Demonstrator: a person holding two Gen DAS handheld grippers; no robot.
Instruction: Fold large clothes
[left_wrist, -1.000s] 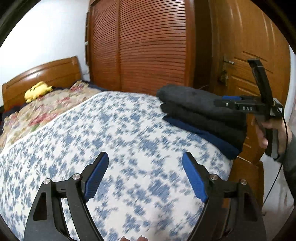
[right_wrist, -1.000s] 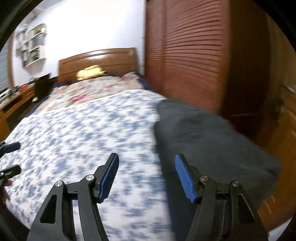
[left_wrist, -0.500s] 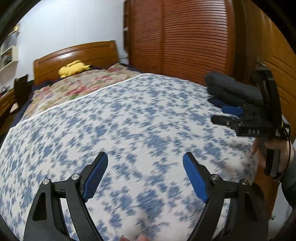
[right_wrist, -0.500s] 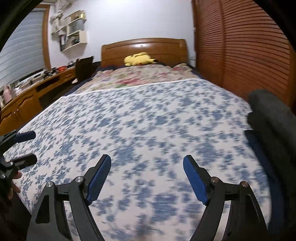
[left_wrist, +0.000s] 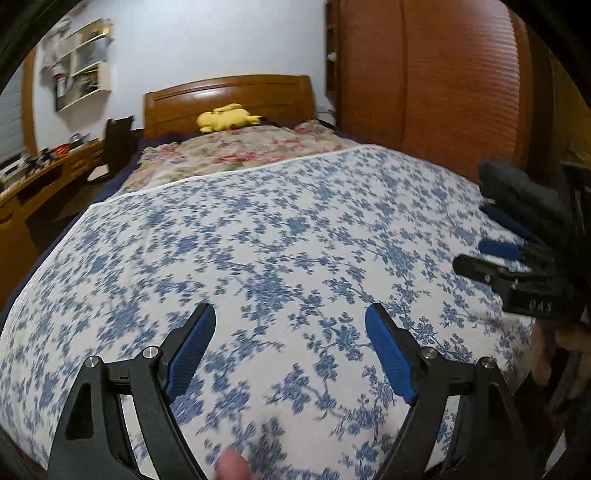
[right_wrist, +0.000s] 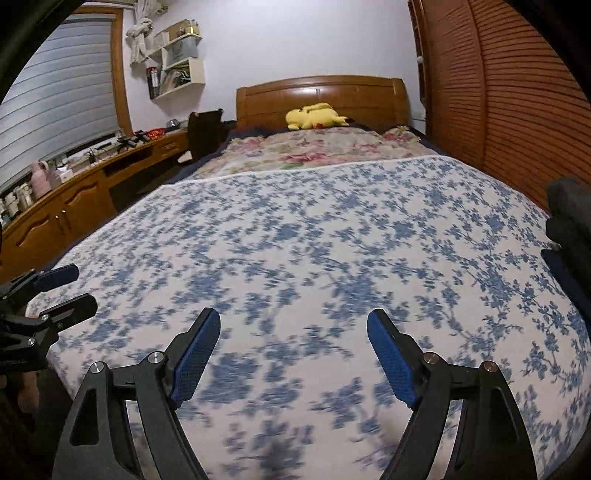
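A stack of folded dark grey and navy clothes (left_wrist: 517, 195) lies at the bed's right edge; it also shows at the right rim of the right wrist view (right_wrist: 569, 218). My left gripper (left_wrist: 290, 347) is open and empty above the blue-flowered bedspread (left_wrist: 258, 240). My right gripper (right_wrist: 293, 354) is open and empty above the same bedspread (right_wrist: 332, 240). The right gripper also shows at the right of the left wrist view (left_wrist: 491, 258), just in front of the stack. The left gripper shows at the left edge of the right wrist view (right_wrist: 62, 291).
A floral quilt (right_wrist: 325, 147) and a yellow plush toy (right_wrist: 317, 116) lie near the wooden headboard (right_wrist: 321, 92). A louvred wooden wardrobe (right_wrist: 509, 92) stands to the right of the bed. A long wooden desk (right_wrist: 74, 206) with clutter runs along the left wall.
Both views have swung left, away from the folded stack and toward the headboard. The stack has slid from the middle right to the right edge. Both grippers stayed open.
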